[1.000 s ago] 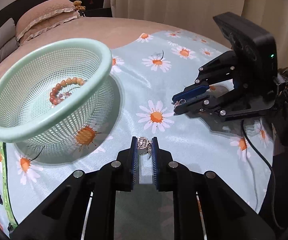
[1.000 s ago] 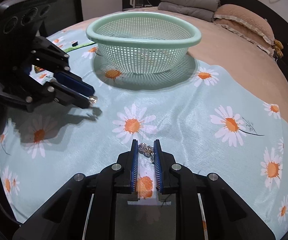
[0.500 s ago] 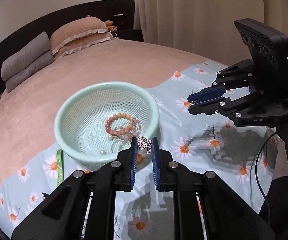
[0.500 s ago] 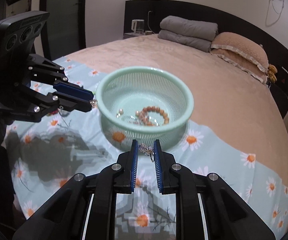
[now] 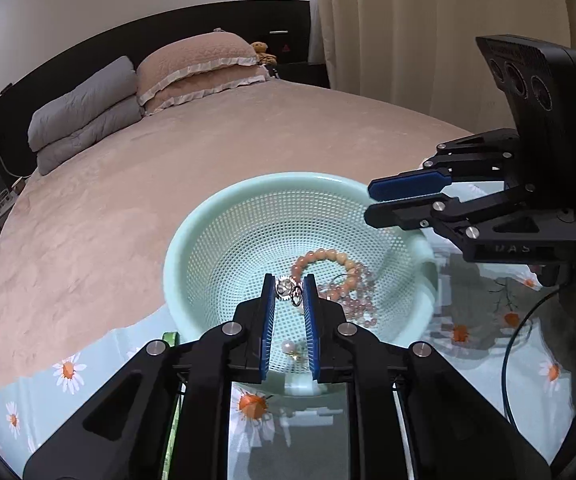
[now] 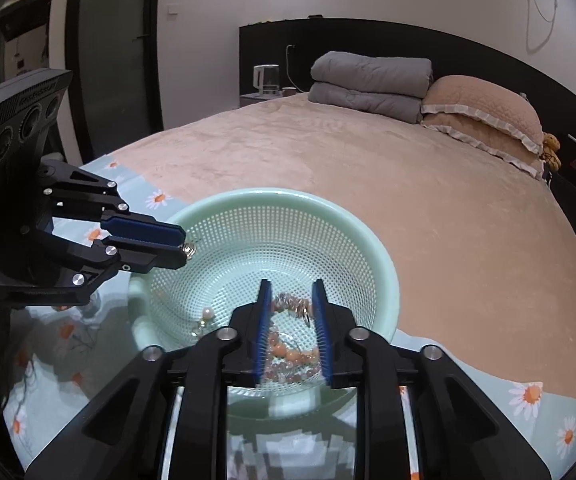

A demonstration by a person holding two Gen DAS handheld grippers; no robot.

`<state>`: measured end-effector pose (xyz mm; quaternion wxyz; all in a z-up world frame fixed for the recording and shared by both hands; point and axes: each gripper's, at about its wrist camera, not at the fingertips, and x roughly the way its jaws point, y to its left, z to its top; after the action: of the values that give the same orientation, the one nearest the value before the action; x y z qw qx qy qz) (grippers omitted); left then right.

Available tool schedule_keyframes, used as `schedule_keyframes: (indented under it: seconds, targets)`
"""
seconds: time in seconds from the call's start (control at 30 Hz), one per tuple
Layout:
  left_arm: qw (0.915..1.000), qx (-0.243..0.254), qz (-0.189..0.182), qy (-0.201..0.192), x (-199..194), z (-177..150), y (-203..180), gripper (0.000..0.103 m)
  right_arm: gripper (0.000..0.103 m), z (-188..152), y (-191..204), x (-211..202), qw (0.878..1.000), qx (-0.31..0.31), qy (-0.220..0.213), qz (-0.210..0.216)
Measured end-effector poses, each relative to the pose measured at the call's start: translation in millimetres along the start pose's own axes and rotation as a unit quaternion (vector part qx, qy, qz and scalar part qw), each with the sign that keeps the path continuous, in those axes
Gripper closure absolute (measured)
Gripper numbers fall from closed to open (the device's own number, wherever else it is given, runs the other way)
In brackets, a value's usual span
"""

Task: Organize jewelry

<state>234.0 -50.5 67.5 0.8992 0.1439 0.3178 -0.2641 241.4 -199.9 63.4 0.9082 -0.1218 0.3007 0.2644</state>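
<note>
both grippers hung over the mint-green perforated basket [image 5: 191,256], at lower centre in each wrist view. the left gripper [image 5: 289,289] had its jaws clamped on a small silver charm with a ring [image 5: 288,290], pinched at the very tips and poised above the basket's floor, near the orange bead bracelet [image 5: 328,260] lying there. so the piece sat straight above its target, and i judge the coming move was simply to part the jaws and let it drop. the right gripper [image 6: 290,294] had its jaws apart with nothing between them; bracelets showed through the gap, and its silver piece [image 6: 307,316] seemed to lie loose just inside the right blade. a pearl earring [image 6: 207,314] rested at the basket's lower left in the right wrist view, well clear of both tips.
</note>
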Motion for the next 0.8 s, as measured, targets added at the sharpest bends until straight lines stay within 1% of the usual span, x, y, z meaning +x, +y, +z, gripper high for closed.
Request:
schedule_keyframes:
  seconds: [0.03,0.07,0.1,0.13,0.17,0.2,0.27,0.3,0.4,0.47,0.53,0.67,0.8]
  targets:
    - [1.0,-0.007,0.002,0.002,2.6,-1.2,2.6,0.074,0.044,-2.1,-1.1,2.6,1.0,0.001,-0.004,-0.011]
    - [0.9999,-0.013,-0.001,0.001,2.8,-2.3,4.6,0.059,0.025,-3.8,-1.7,4.3,1.0,0.002,-0.006,-0.031]
    - [0.9998,-0.017,0.004,-0.003,1.2,-3.0,5.3,0.042,0.024,-6.0,-1.0,3.6,0.999,0.003,-0.01,-0.053]
    - [0.9997,-0.018,0.015,-0.008,-2.0,-3.7,4.9,0.036,0.024,-7.2,-0.2,1.2,0.998,0.004,-0.012,-0.064]
    - [0.9995,-0.017,0.024,-0.012,-6.1,-3.9,4.1,0.028,0.023,-7.9,0.1,-3.1,0.997,0.008,-0.015,-0.07]
    - [0.9993,-0.017,0.03,-0.014,-10.1,-3.8,2.7,0.023,0.017,-8.0,0.1,-8.1,0.997,0.01,-0.017,-0.078]
    - [0.9989,-0.023,0.036,-0.017,-20.4,-2.3,2.3,0.017,0.017,-5.7,3.7,-20.5,0.994,0.009,-0.021,-0.103]
    - [0.9987,-0.026,0.04,-0.019,-26.5,-1.4,2.2,0.014,0.017,-4.0,6.6,-27.5,0.993,0.006,-0.022,-0.112]
    - [0.9976,-0.037,0.053,-0.025,-46.2,-0.5,-1.4,0.009,0.015,0.1,15.2,-51.7,0.992,0.008,-0.03,-0.122]
    - [0.9969,-0.041,0.062,-0.027,-59.4,-0.5,-4.8,0.007,0.014,4.2,21.0,-66.8,0.991,0.013,-0.036,-0.13]
    - [0.9962,-0.044,0.07,-0.029,-74.1,-2.5,-10.1,0.006,0.013,5.5,27.7,-82.2,0.99,0.021,-0.043,-0.13]
    - [0.995,-0.057,0.072,-0.039,-100.2,-9.0,-15.6,0.006,0.011,2.9,42.8,-112.4,0.989,0.037,-0.054,-0.13]
    - [0.9954,-0.051,0.073,-0.034,-116.0,-20.0,-29.0,0.006,0.01,-4.1,55.6,-134.5,0.988,0.048,-0.058,-0.135]
